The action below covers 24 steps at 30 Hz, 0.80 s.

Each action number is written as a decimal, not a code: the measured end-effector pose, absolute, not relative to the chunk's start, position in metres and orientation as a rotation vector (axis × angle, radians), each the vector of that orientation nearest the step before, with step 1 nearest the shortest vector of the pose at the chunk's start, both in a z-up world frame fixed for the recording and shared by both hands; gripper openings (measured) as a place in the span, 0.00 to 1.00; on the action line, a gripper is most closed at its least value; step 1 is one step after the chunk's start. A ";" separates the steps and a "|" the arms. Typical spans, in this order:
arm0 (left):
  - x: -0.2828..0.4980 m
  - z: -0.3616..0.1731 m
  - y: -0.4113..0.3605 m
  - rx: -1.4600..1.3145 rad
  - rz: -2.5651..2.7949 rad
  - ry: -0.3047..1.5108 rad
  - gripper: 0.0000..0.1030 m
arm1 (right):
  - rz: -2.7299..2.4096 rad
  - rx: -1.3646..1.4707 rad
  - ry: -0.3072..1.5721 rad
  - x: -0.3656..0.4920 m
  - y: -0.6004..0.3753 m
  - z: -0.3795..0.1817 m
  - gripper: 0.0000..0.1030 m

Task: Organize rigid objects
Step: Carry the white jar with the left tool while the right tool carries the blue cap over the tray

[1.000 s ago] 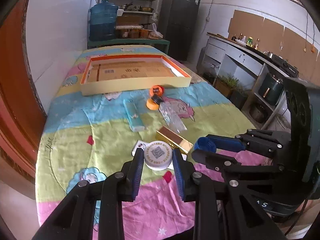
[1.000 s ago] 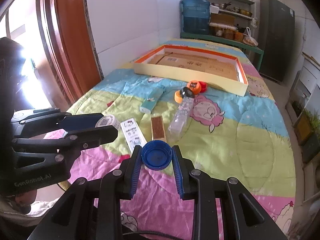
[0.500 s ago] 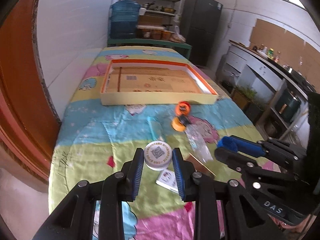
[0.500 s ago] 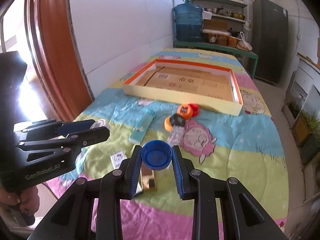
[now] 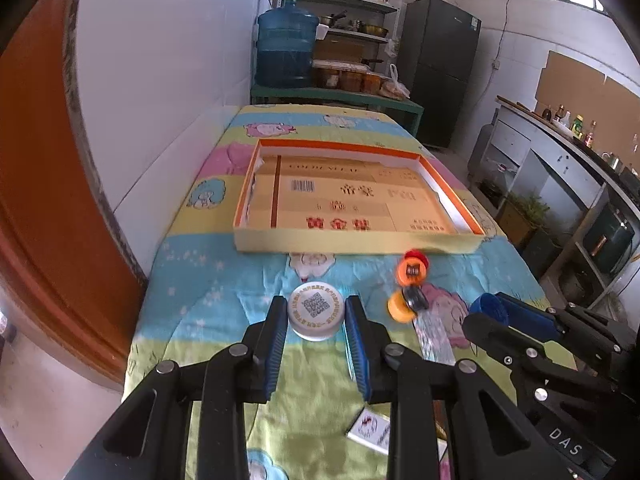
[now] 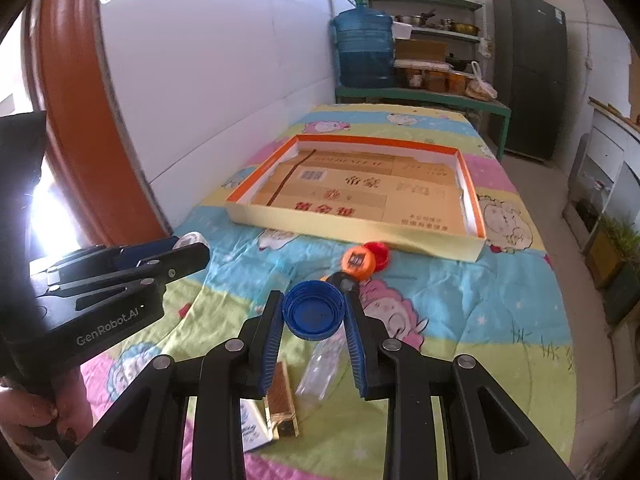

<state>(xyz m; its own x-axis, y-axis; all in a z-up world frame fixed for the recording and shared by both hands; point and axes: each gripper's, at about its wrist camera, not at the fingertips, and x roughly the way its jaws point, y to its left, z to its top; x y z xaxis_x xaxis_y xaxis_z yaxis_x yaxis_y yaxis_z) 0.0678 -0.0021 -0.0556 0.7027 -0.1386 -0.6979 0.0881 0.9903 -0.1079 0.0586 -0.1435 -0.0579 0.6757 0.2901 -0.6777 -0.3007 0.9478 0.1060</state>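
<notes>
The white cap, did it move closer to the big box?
Yes. The white cap, clamped in the left gripper, went toward the shallow box; the box looks bigger and nearer.

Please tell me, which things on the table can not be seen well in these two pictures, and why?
- Clear bottle: right wrist view, neck hidden behind the blue cap in the right claw.
- Gold box: partly behind a claw finger.
- White card: left wrist view, mostly hidden by the left claw; print too small.
</notes>
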 end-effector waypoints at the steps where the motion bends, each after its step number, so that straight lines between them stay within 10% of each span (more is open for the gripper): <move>1: 0.071 -0.054 -0.003 -0.067 -0.125 0.780 0.29 | 0.330 -0.008 0.758 0.063 -0.145 -0.056 0.30; 24: 0.181 -0.038 -0.018 -0.027 -0.046 0.785 0.29 | 0.266 0.013 0.771 0.165 -0.182 -0.039 0.30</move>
<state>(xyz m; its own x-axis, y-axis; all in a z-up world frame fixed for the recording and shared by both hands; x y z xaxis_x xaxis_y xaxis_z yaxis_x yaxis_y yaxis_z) 0.1806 -0.0180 -0.0379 0.7066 -0.0517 -0.7057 0.0317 0.9986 -0.0415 0.1654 -0.1816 -0.0395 0.6855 0.2424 -0.6866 -0.2331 0.9664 0.1084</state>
